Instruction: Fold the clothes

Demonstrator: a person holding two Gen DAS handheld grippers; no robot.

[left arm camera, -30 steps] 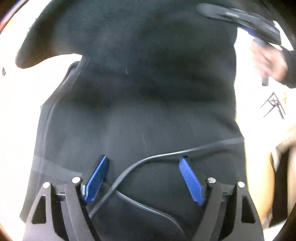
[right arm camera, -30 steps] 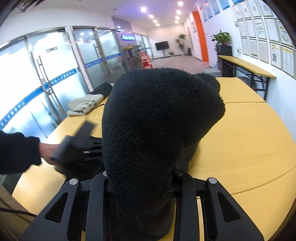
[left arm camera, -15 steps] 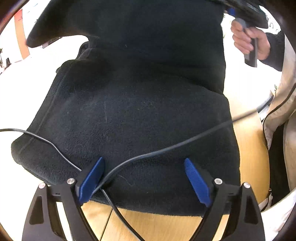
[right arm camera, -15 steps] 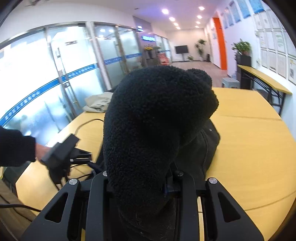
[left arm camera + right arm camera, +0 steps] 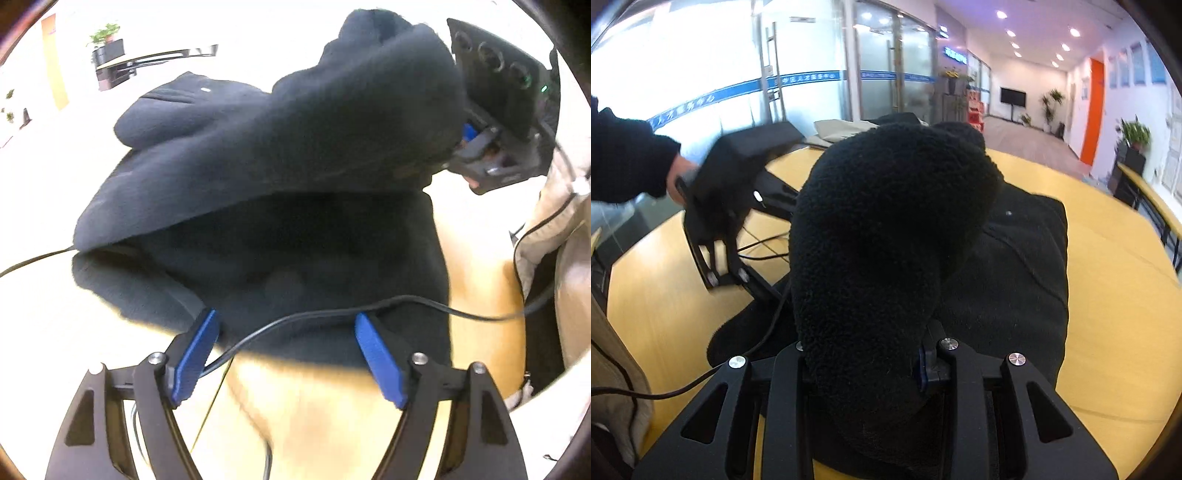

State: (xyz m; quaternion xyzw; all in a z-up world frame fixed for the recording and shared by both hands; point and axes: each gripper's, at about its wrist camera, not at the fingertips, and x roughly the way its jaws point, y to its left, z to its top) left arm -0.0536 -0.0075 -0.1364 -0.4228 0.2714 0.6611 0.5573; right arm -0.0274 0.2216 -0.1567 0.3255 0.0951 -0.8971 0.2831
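A black fleece garment (image 5: 280, 177) lies in a heap on the yellow wooden table (image 5: 325, 410). My left gripper (image 5: 286, 332) is open and empty, its blue pads (image 5: 376, 354) just above the garment's near edge, with a black cable (image 5: 317, 317) across them. My right gripper (image 5: 864, 365) is shut on a thick fold of the fleece (image 5: 886, 236) and holds it lifted above the rest of the garment (image 5: 1008, 280). The right gripper also shows in the left wrist view (image 5: 476, 140), at the upper right, clamped on the raised fold.
A beige garment (image 5: 554, 236) lies at the table's right side in the left wrist view. More folded clothes (image 5: 842, 129) sit at the table's far end. Cables (image 5: 753, 254) trail over the table. A glass wall and an office corridor lie beyond.
My left gripper has drawn back off the garment, so bare table now shows under its fingers. My right gripper has carried the lifted fold over the garment, nearer to the left gripper.
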